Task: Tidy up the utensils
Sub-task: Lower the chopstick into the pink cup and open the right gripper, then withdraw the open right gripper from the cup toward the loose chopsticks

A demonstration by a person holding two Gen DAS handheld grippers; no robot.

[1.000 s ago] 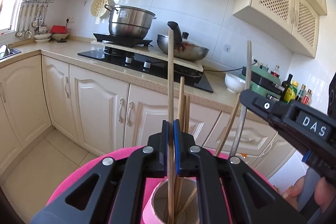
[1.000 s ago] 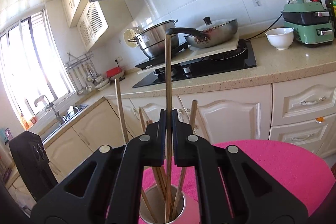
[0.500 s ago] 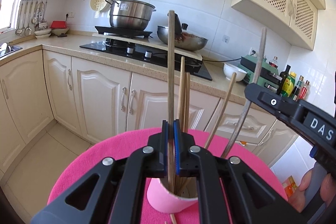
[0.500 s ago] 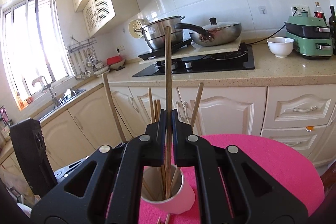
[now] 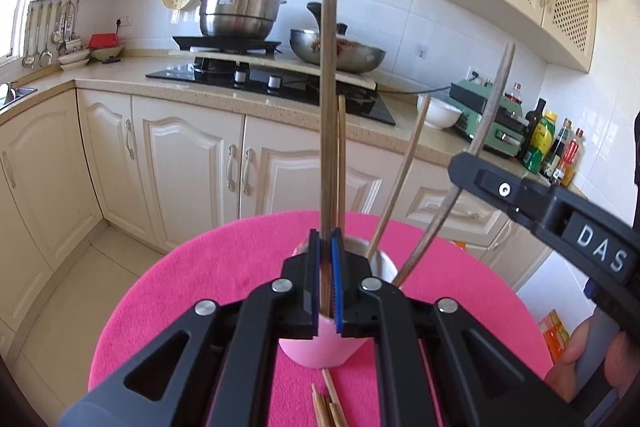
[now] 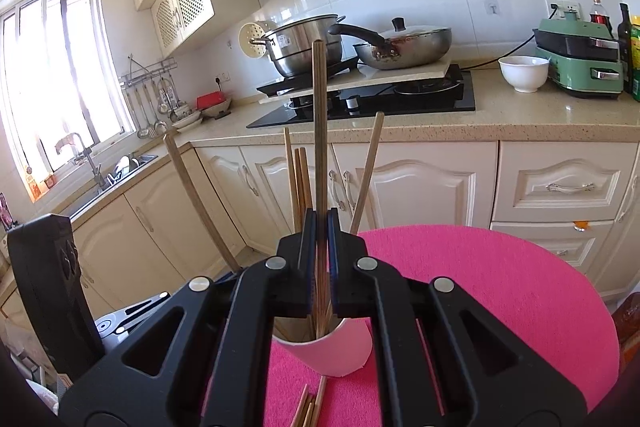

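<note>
Wood, dark and round: one long chopstick [image 5: 329,87], pinched upright in the left gripper [image 5: 325,243], jaws narrowed fully onto it. Lower end hidden behind the pads, in line with the cup mouth.

Just beyond the pads: pink paper cup [image 5: 316,351], standing on the round pink tablecloth [image 5: 192,287]. Already stocked with several paler wooden chopsticks [image 5: 400,179], leaning right.

At the cup's foot, on the cloth: small bundle of loose chopsticks [image 5: 330,405], not yet sorted.

Further right: second dark wooden chopstick [image 6: 319,127], clamped upright in the right gripper [image 6: 320,223]. Likewise closed tight on it, lower end reaching into the cup as seen from the right wrist.

Changed over the last second:
- Both grippers drawn back from the cup and a little lower, grips unaltered.
- Formerly only the cup's mouth at the bottom edge, seen from almost overhead.
- Now the whole cup ahead of the fingers, and the loose bundle newly in view.
- Stove and cabinets slightly higher in both views than before.

Judged: both held sticks being settled into the cup together. Release still pending; loose bundle likely next in line.
</note>
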